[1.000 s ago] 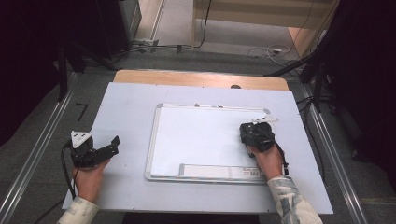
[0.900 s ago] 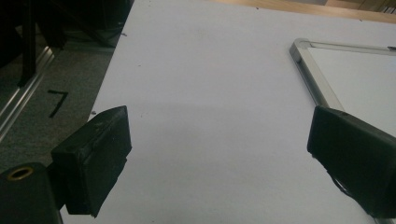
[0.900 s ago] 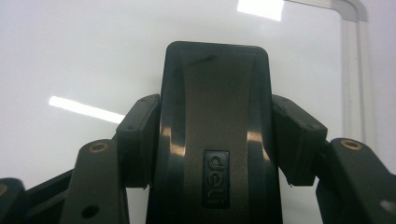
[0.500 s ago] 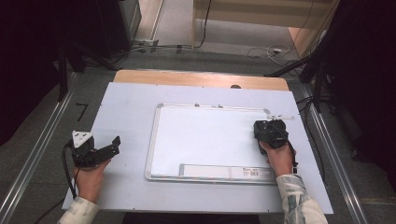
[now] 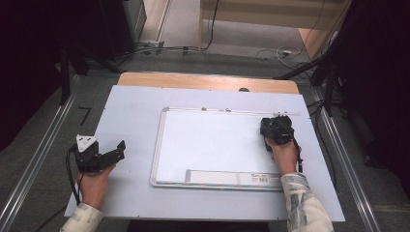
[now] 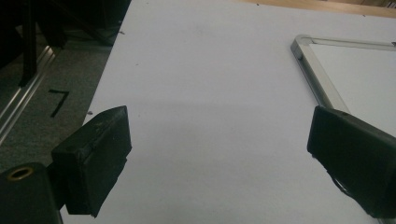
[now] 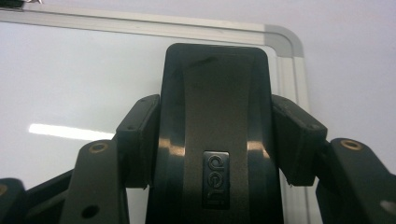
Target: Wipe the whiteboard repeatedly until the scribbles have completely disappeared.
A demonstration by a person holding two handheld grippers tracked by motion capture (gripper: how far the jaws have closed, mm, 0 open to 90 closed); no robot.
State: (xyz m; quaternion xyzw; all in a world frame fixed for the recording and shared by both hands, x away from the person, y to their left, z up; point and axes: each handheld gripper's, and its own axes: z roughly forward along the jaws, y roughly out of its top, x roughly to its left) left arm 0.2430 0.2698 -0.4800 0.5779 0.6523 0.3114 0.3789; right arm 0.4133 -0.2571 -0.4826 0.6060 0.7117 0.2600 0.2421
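A whiteboard (image 5: pixel 212 145) with a silver frame lies flat on the pale table top (image 5: pixel 130 111); its surface looks blank. My right gripper (image 5: pixel 276 126) is near the board's far right corner, shut on a black eraser (image 7: pixel 215 135) whose glossy back carries a small logo. The eraser rests flat against the board (image 7: pixel 70 74) close to the frame corner (image 7: pixel 287 39). My left gripper (image 5: pixel 112 153) stands open over bare table left of the board, its two pads (image 6: pixel 95 158) wide apart with nothing between them. The board's left frame (image 6: pixel 317 79) runs past the right pad.
A label strip (image 5: pixel 232 178) lies along the board's near edge. A wooden ledge (image 5: pixel 208 82) borders the table's far side. Metal rails (image 5: pixel 43 150) run along both sides, with cables (image 5: pixel 270 53) on the floor beyond. A black mark (image 6: pixel 58 101) shows on the floor at left.
My right gripper has moved the eraser rightwards and away, from the board's right-middle area to near its far right corner. The left gripper has stayed put.
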